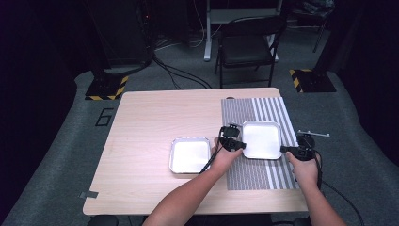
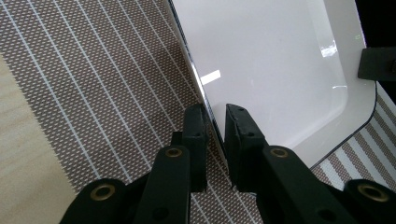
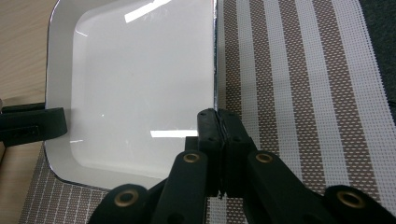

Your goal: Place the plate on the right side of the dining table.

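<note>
Tray (image 1: 261, 139): white, square, no long axis; flat on striped mat (image 1: 263, 176), right of centre.
Left gripper (image 2: 215, 122): jaws astride left rim, slightly apart.
Right gripper (image 3: 218, 122): clamped on right rim.

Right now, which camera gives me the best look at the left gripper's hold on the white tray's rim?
The left gripper view: the left gripper has its jaws either side of the white tray rim, a slight gap visible. The high view shows it small at the tray's left edge. The right gripper view shows one black jaw at the far rim.
</note>
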`<state>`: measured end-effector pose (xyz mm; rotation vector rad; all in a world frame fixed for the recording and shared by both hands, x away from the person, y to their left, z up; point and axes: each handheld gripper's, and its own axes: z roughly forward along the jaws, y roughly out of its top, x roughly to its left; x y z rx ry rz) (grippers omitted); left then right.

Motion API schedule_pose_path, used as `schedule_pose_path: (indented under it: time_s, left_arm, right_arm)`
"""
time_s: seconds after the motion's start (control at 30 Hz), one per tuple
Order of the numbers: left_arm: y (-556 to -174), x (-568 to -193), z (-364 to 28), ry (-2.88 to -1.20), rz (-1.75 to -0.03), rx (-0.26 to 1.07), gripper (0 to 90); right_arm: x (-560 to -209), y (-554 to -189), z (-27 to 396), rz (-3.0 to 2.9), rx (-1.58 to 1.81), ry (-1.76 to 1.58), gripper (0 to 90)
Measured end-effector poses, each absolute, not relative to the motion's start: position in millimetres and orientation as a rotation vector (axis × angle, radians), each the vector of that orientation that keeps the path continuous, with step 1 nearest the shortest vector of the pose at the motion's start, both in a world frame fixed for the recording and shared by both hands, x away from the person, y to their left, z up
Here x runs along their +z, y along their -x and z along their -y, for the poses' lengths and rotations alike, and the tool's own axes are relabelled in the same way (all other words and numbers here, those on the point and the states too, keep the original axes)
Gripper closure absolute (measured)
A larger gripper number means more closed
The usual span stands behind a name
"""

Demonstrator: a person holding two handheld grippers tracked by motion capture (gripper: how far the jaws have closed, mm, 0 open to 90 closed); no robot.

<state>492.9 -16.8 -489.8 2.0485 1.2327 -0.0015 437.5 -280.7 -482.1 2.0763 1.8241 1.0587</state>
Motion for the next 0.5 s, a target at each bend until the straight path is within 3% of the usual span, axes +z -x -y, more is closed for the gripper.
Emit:
schedule_pose_path:
  time_s: [0.5]
  left_arm:
    - [-494.4, -494.4, 21.2, -2.055, -1.228, -0.019, 76.8]
  right_arm:
    - [-485.5, -442.3, 285.5, -1.816, 1.036, -2.082, 88.9]
